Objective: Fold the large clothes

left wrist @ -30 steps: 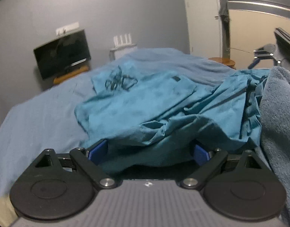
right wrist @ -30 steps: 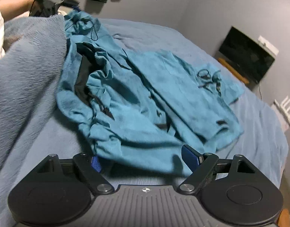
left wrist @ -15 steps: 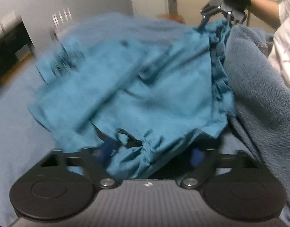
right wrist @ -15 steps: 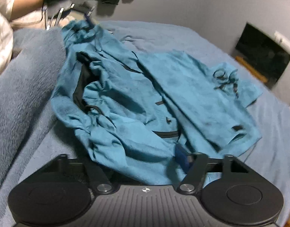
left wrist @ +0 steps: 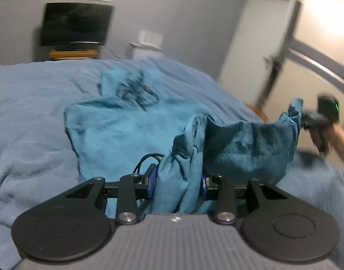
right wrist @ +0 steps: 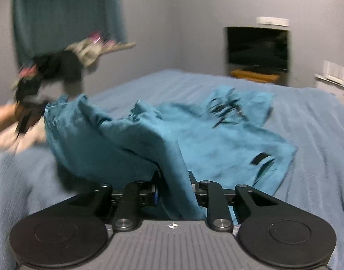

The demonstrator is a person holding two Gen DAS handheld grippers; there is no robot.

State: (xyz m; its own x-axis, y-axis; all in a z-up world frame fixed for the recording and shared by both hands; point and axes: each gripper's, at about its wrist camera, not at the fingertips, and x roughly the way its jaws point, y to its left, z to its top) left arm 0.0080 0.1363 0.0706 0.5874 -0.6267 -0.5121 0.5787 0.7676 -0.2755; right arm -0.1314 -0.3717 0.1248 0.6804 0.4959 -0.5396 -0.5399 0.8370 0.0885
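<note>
Both grippers pinching one edge of the teal garment, lifted and spread over the bed

We have the bed (left wrist: 32,103) under its blue cover as our working surface, and the teal garment (left wrist: 118,130) lies mostly on it, its far part with the dark print flat, its near edge raised between our hands. Our left gripper (left wrist: 176,185) is pressed together on a bunched fold of that edge; our right gripper (right wrist: 173,192) likewise clamps a twisted strip of the cloth. To do this step well, we judge we should draw the two grips apart until the held edge runs taut and level, keep both at one height, and let the crumpled middle shake out before laying it down. The black drawcord (left wrist: 149,158) looping beside the left fingers could snag.
</note>
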